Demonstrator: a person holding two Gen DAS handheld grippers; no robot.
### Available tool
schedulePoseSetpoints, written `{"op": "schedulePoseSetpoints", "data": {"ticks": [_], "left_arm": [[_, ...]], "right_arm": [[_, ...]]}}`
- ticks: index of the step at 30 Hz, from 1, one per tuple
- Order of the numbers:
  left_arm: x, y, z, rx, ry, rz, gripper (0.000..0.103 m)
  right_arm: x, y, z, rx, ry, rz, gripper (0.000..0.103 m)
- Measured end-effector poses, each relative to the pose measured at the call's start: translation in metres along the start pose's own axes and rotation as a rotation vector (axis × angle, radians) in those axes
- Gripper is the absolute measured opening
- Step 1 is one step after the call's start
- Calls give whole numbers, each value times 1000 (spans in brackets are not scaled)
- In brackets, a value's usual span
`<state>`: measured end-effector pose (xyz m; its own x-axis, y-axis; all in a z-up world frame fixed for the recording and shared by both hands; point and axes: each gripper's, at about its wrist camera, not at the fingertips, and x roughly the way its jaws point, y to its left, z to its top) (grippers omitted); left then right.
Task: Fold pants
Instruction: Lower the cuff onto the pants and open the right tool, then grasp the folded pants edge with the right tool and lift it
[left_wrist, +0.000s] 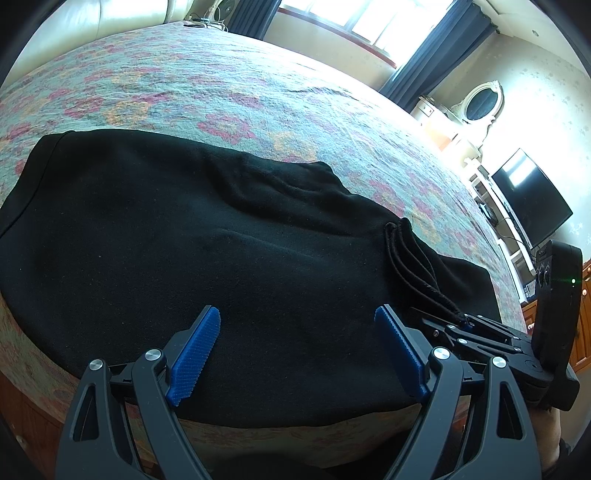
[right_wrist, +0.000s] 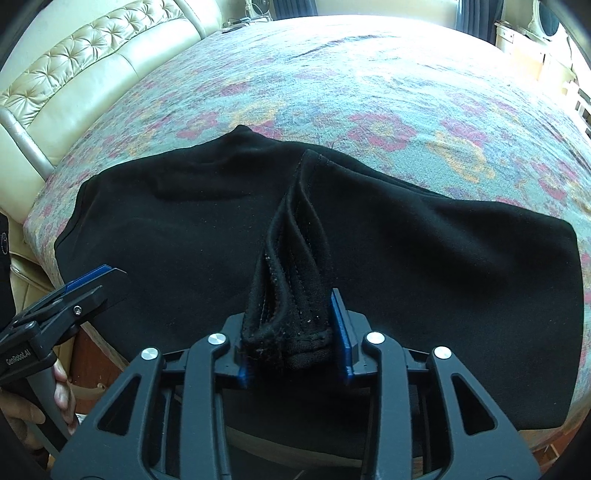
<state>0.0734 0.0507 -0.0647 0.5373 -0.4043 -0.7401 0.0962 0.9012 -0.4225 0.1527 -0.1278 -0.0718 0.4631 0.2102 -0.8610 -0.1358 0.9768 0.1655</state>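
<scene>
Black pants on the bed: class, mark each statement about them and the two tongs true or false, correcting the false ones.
1. The right tongs grip a bunched hem of the black pants. True.
2. The left tongs are clamped on fabric. False: they are open, holding nothing.
3. The pants lie on a floral bedspread. True.
4. The pants hang from a chair. False: they lie spread on the bed.

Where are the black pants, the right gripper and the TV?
black pants (left_wrist: 184, 240), left wrist view, flat middle of fabric.
right gripper (right_wrist: 293, 332), right wrist view, between fingertips, on clamped hem.
TV (left_wrist: 532, 195), left wrist view, screen centre.
</scene>
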Motion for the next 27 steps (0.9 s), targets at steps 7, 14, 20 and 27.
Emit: {"op": "schedulePoseSetpoints", "data": {"ticks": [7, 14, 20, 27], "left_arm": [[0, 0, 0, 0, 0, 0, 85], [0, 0, 0, 0, 0, 0, 85], [-2, 1, 1, -7, -2, 0, 85], [-2, 1, 2, -16, -5, 2, 85]], "right_arm": [[1, 15, -9, -22, 1, 20, 58], [-2, 32, -26, -89, 0, 34, 70], [-34, 6, -30, -22, -56, 102, 69], [-89, -110, -37, 244, -157, 118, 69]]}}
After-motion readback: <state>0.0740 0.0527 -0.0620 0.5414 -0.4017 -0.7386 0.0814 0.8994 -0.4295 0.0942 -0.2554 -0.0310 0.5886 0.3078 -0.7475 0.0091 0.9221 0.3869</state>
